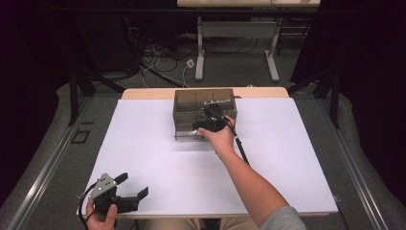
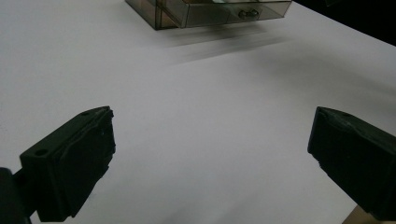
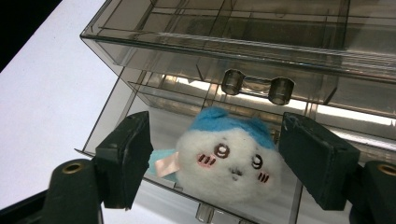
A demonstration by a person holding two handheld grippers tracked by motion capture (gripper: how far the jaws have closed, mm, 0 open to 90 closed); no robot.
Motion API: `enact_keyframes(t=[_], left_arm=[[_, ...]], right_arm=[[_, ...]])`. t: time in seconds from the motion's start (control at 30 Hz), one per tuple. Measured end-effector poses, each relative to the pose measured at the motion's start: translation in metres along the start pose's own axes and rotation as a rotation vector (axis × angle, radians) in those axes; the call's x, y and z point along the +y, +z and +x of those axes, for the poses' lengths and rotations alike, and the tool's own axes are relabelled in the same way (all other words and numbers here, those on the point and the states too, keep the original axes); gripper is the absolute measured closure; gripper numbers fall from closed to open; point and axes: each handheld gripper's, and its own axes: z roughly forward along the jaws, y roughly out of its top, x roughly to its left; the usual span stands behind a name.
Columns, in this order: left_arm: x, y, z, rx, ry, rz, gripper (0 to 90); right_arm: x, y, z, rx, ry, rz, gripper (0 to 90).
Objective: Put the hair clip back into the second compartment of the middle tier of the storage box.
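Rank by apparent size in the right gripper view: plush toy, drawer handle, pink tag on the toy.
1. Plush toy, largest by far.
2. Drawer handle, the two-post one above the toy.
3. Pink tag, smallest, though partly hidden behind the toy, so unsure against the handle.

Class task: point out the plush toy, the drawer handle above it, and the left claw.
plush toy [image 3: 229,161]: right gripper view, on its white face.
drawer handle [image 3: 258,87]: right gripper view, on the bar between its posts.
left claw [image 1: 133,186]: high view, midway between its fingertips.
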Motion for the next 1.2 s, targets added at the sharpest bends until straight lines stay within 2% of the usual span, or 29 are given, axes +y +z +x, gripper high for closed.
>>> enact_keyframes(t=[0.3,0.33,0.67,1.2], left_arm=[[0.000,0.001,-0.001,0.003,0.000,-0.009,0.9],[0.000,0.001,-0.001,0.003,0.000,-0.008,0.9],[0.000,0.001,-0.002,0.005,0.005,-0.005,0.9],[0.001,0.003,-0.007,0.001,0.018,0.004,0.9]], right_arm=[[0.000,-0.005,0.000,-0.004,-0.009,-0.008,24.5],[0.000,-0.007,0.002,-0.003,0.003,0.000,24.5],[0.000,-0.017,0.002,-0.003,-0.027,-0.017,23.6],[-0.003,-0.044,0.003,0.012,-0.077,-0.085,20.1]])
